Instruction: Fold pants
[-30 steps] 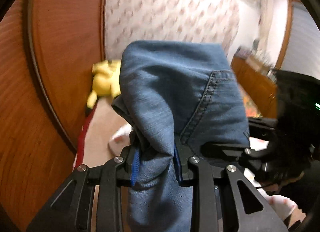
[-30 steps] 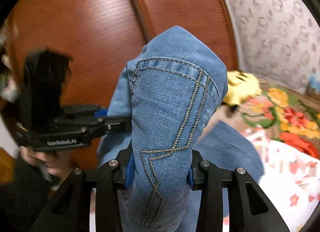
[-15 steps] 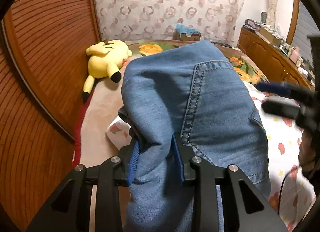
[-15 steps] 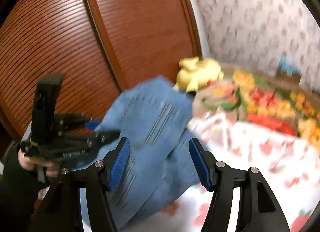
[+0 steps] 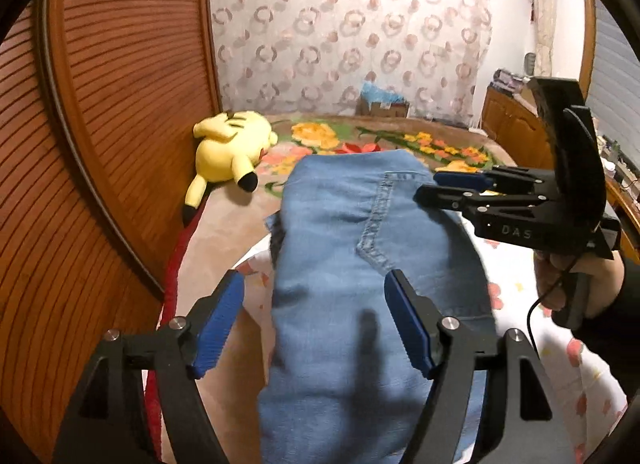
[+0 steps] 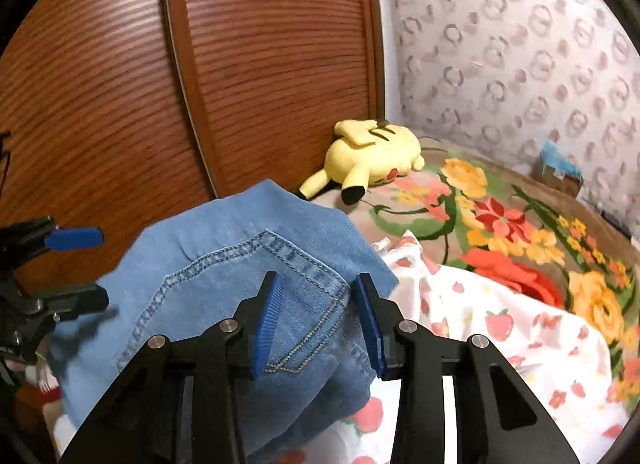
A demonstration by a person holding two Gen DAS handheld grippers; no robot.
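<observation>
While your left gripper [image 5: 314,320] hangs over the near end of the pants [image 5: 360,264], its 2 blue pads [image 5: 218,324] stand wide apart, 1 on each side of the denim, gripping nothing. Whether the pads brush the cloth cannot be told. The pants lie in a folded blue stack on the bed [image 5: 224,224], long axis running from near to far, with a stitched seam curving across the top layer.

Your right gripper [image 6: 316,320] is parted to a moderate gap, narrower than the left. Its 2 pads [image 6: 266,320] frame the stitched pocket corner of the pants [image 6: 224,276] without closing on it. In the left wrist view the right gripper [image 5: 460,186] sits at the right edge of the stack, fingers pointing left above the denim, your hand [image 5: 576,276] on its handle.

A white sheet with red fruit print [image 6: 500,324] lies under and right of the pants, on a floral blanket [image 6: 500,224]. 1 yellow plush toy [image 5: 230,148] rests at the far left, against the wooden slatted panel [image 5: 120,104]. A patterned curtain [image 5: 352,24] hangs at the far end.
</observation>
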